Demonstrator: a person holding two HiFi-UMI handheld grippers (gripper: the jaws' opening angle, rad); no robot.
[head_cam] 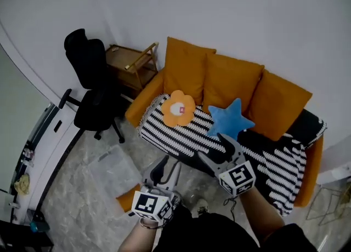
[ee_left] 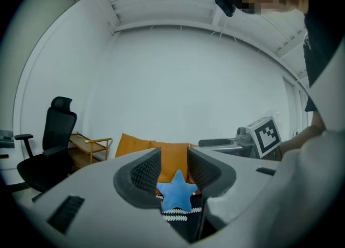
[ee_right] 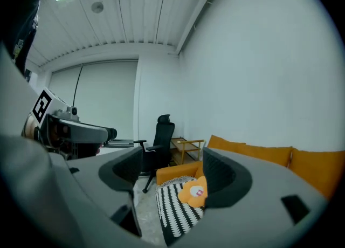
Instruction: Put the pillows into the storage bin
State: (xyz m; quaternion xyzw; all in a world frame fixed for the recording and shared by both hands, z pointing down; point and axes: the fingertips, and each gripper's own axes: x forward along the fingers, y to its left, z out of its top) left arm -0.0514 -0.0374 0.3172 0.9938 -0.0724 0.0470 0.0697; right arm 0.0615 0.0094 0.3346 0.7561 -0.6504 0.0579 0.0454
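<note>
While it hangs near the person, left gripper (ee_left: 172,155): jaws about half apart, nothing in them. The blue star pillow (ee_left: 177,192) shows far off through the gap.
Right gripper (ee_right: 172,155): jaws wide apart, nothing in them. The orange flower pillow (ee_right: 194,193) shows far off past them.
Slip risk: the pillows look soft and fat. If the jaws pinch only a thin edge or one star point, the pillow could slide out and drop.
Blanket risk: both small pillows lie on the striped blanket (head_cam: 181,136). A low grab could catch the blanket too and drag it.
Miss risk: the bin is well apart from the sofa (head_cam: 143,103), so a pillow let go too soon would land on the floor.
Storage bin (head_cam: 104,160): see-through, on the floor, near and left of the grippers. I see no pillow in it. I cannot tell if a lid is on.
Orange thing (head_cam: 126,197): just beside the bin's near corner. I cannot tell what it is.
Pillow places: the orange flower pillow is on the left of the seat, and the blue star pillow is to its right.
Back cushions (head_cam: 230,84): three orange ones, upright, at the far side of the sofa.
Black chair (head_cam: 88,81): far left.
</note>
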